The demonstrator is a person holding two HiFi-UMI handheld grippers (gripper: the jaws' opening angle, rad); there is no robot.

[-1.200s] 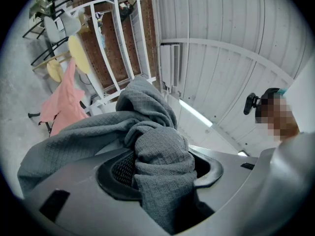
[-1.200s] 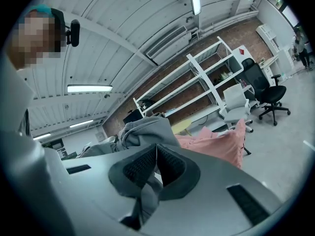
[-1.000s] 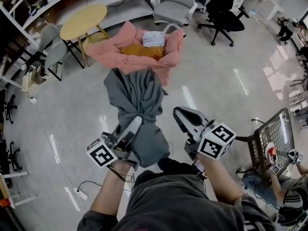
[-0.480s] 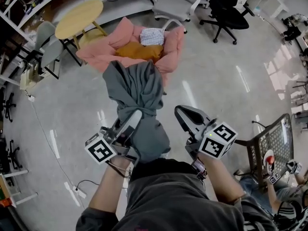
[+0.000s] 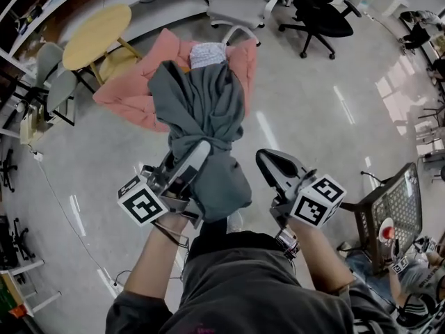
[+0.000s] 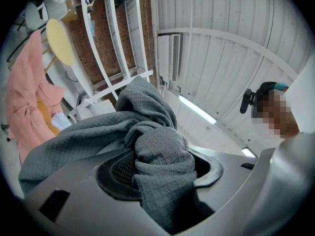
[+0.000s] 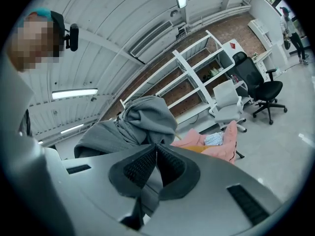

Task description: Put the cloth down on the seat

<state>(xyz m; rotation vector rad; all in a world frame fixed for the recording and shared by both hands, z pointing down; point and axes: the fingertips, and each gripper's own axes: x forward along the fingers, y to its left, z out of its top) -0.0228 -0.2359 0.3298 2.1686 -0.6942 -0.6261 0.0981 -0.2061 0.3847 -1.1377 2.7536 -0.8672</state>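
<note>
In the head view my left gripper is shut on a bunched grey cloth, held up in the air. The cloth's upper part now hangs in front of the seat, a low chair draped in pink with an orange cushion and a small checked cloth at its back. In the left gripper view the grey cloth fills the gap between the jaws, with the pink seat at far left. My right gripper is beside the cloth, apart from it. Its jaws meet with nothing between them.
A round yellow table stands left of the seat, with grey chairs beyond it. A grey office chair and a black one stand behind. A black mesh cart and a person are at the right.
Both grippers and the grey cloth have moved forward toward the pink seat; the cloth's top now overlaps it. The grip on the cloth is unchanged.
</note>
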